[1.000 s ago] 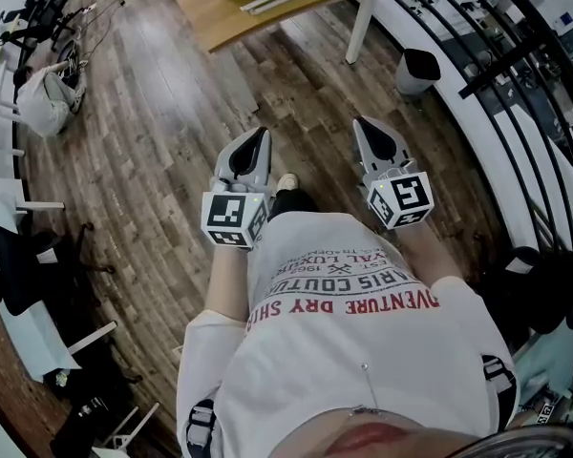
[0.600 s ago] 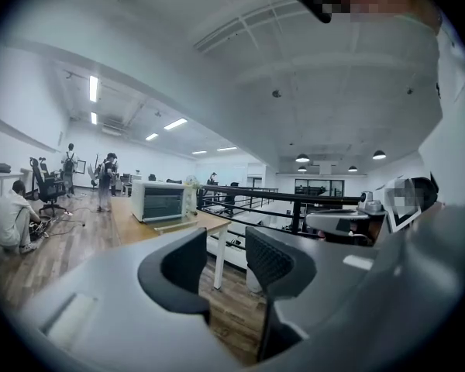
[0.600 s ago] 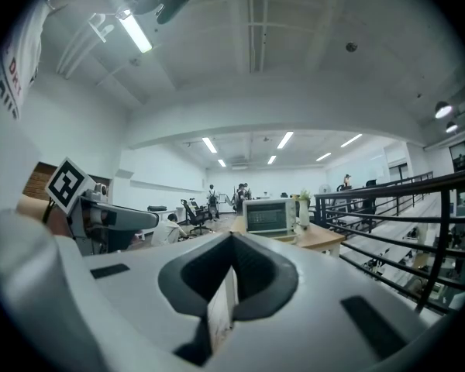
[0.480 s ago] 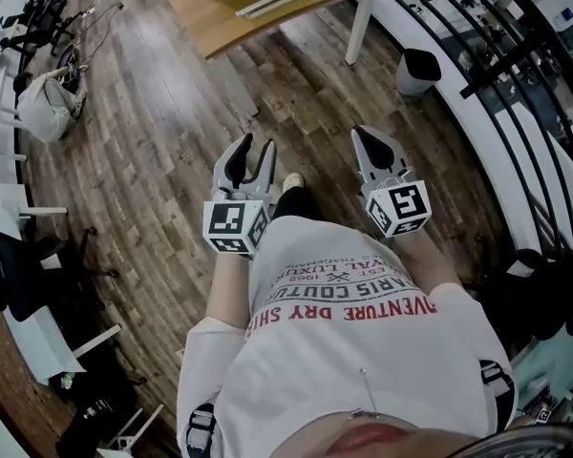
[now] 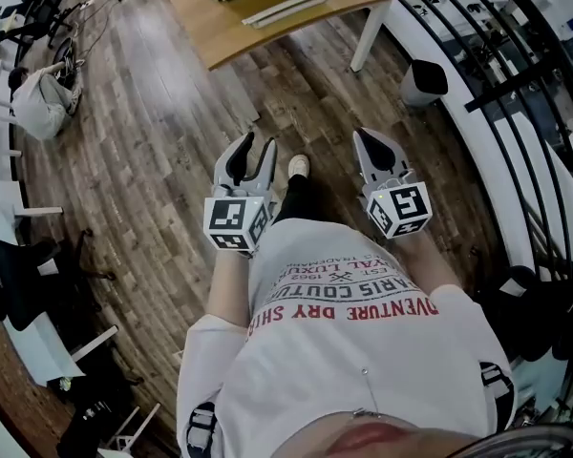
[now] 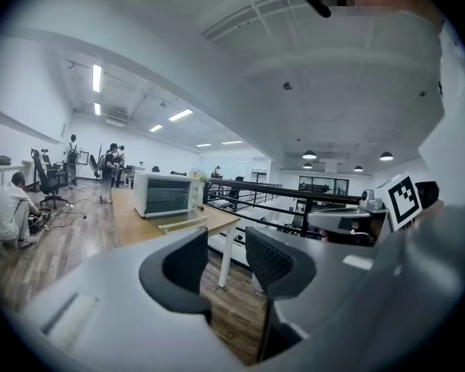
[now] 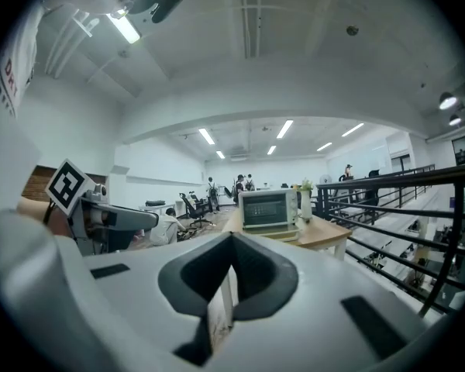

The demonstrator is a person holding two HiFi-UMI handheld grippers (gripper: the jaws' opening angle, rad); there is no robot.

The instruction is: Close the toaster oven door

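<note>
My left gripper [image 5: 259,143] is released: its jaws have just been opening, and in the left gripper view [image 6: 226,242] they stand well apart with only floor and a table leg showing through the gap. My right gripper [image 5: 368,134] is clenched on nothing, its jaws meeting at the tips in the right gripper view [image 7: 232,239]. I hold both out level in front of my body, side by side over the plank floor [image 5: 153,160].

The toaster oven [image 6: 167,194] is well ahead of both, on a wooden table [image 5: 220,27] with white legs, near the table's corner. It is a pale, boxy oven; its front [image 7: 268,209] is dark and crossed by fine level lines, with a lighter strip of controls at one side. Its door [image 6: 182,223] looks let down, a flat pale slab lying level just before the front; from the head view it shows as a light bar [image 5: 286,6] on the tabletop. A small vase with a plant [image 7: 305,200] stands just beside the oven. A black railing [image 7: 403,200] runs past the table on my right.
</note>
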